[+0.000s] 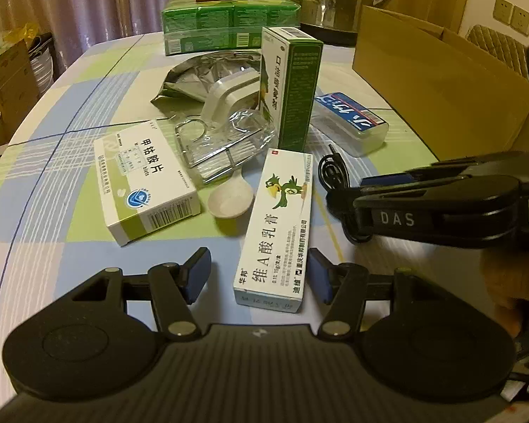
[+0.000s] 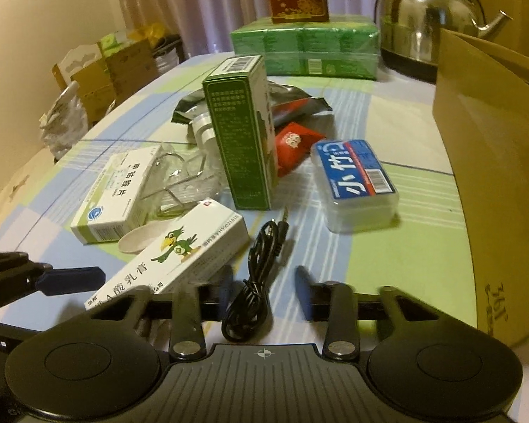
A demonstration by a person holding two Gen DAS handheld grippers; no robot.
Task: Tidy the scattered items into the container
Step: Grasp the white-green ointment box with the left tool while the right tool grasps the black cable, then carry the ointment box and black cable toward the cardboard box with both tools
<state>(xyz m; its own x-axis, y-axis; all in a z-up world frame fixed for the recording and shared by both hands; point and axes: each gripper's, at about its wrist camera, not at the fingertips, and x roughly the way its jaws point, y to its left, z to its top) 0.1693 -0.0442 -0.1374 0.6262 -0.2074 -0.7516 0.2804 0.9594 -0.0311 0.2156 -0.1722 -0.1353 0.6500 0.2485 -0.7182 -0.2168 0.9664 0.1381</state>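
Cardboard box (image 2: 483, 162) stood at table's right edge, open top. Scattered items lay left of it on checked cloth (image 1: 53, 162).

Black cable (image 2: 254, 282) coiled between right gripper (image 2: 264, 292) fingers, jaws apart, not touching it.

Parrot ointment box (image 1: 278, 225) lay flat, near end between left gripper (image 1: 257, 275) fingers; jaws wide apart.

Upright green box (image 1: 292, 91), white tablet box (image 1: 144, 183), blue-lidded plastic case (image 2: 356, 183), white spoon (image 1: 231, 199) nearby.

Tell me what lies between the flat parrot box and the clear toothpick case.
The coiled black cable lies between the parrot box and the toothpick case, on the tablecloth; the right wrist view shows it best.
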